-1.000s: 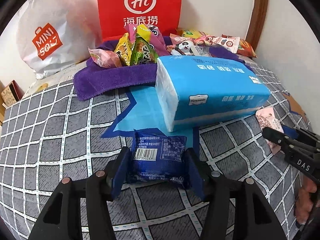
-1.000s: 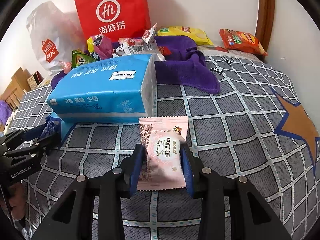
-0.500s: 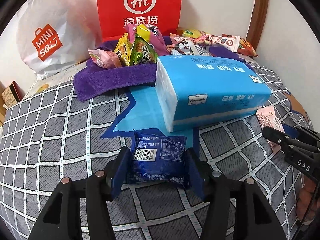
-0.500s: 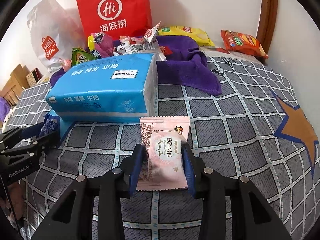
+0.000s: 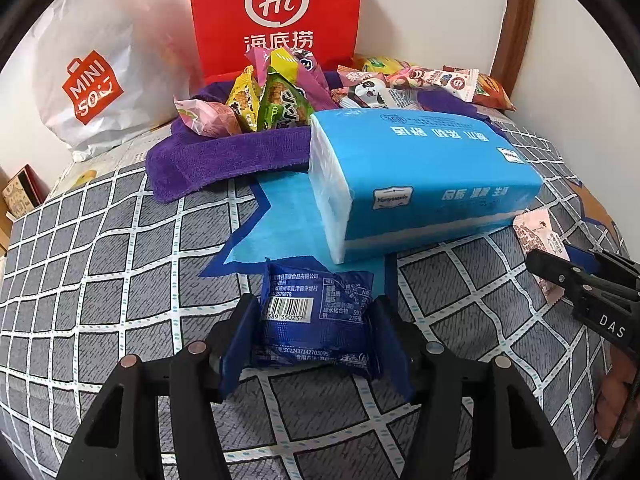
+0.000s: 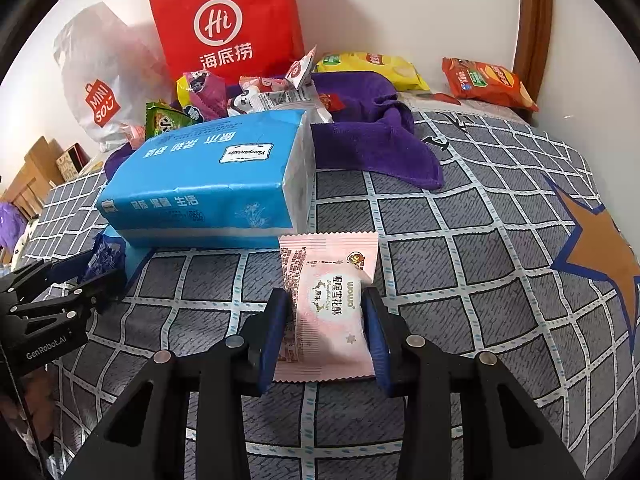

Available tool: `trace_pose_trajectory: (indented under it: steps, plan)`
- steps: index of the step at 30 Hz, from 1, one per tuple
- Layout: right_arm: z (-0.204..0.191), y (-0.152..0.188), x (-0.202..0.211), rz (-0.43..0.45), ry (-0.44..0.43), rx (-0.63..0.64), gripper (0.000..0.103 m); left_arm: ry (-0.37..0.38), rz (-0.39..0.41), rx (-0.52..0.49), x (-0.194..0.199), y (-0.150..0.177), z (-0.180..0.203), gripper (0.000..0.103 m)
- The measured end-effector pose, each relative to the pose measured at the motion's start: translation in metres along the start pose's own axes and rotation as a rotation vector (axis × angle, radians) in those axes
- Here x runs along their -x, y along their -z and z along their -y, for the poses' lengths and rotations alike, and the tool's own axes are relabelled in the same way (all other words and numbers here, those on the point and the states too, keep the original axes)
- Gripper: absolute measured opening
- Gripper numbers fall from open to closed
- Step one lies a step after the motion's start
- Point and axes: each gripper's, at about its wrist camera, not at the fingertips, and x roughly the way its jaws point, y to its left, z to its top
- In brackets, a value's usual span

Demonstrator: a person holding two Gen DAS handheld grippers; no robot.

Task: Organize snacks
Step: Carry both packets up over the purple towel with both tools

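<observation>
My left gripper [image 5: 314, 308] is shut on a dark blue snack packet [image 5: 316, 316] with a barcode, low over the grey checked bedspread. My right gripper [image 6: 324, 300] is shut on a pink snack packet [image 6: 330, 304]; it also shows at the right edge of the left wrist view [image 5: 536, 232]. A large blue tissue pack [image 5: 424, 184] lies just beyond both packets. Behind it a purple towel [image 5: 224, 156] holds a pile of several coloured snack packets [image 5: 280, 100].
A red paper bag [image 5: 276, 16] and a white Miniso bag [image 5: 92, 76] stand against the back wall. A yellow chip bag [image 6: 372, 68] and an orange one [image 6: 488, 80] lie at the back right near a wooden frame [image 6: 532, 20].
Both grippers stay closed on their packets. The right gripper's view has shifted slightly, with the pink packet a little higher between the fingers; the left is nearly still.
</observation>
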Motion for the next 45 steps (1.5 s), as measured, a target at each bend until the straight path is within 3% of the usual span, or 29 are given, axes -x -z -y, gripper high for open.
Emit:
trace_pose_trajectory:
  steps: [16,25,36,45]
  plan:
    - [0.0002,-0.0002,-0.0015,0.002,0.004,0.009,0.039,0.0,0.003,-0.001,-0.0012,0.0002,0.0009,0.058]
    - [-0.001,0.0002,-0.0018,0.001,0.006,0.013,0.039,0.01,0.011,0.028,-0.0002,0.0002,-0.004,0.049]
    - [-0.0008,-0.0037,-0.0058,-0.004,-0.003,0.049,0.04,0.004,0.01,0.027,-0.0042,-0.004,0.0016,0.048]
    - [0.0002,-0.0029,-0.0037,0.001,-0.008,0.04,0.036,0.057,0.01,0.058,0.0008,-0.0034,-0.0066,0.044]
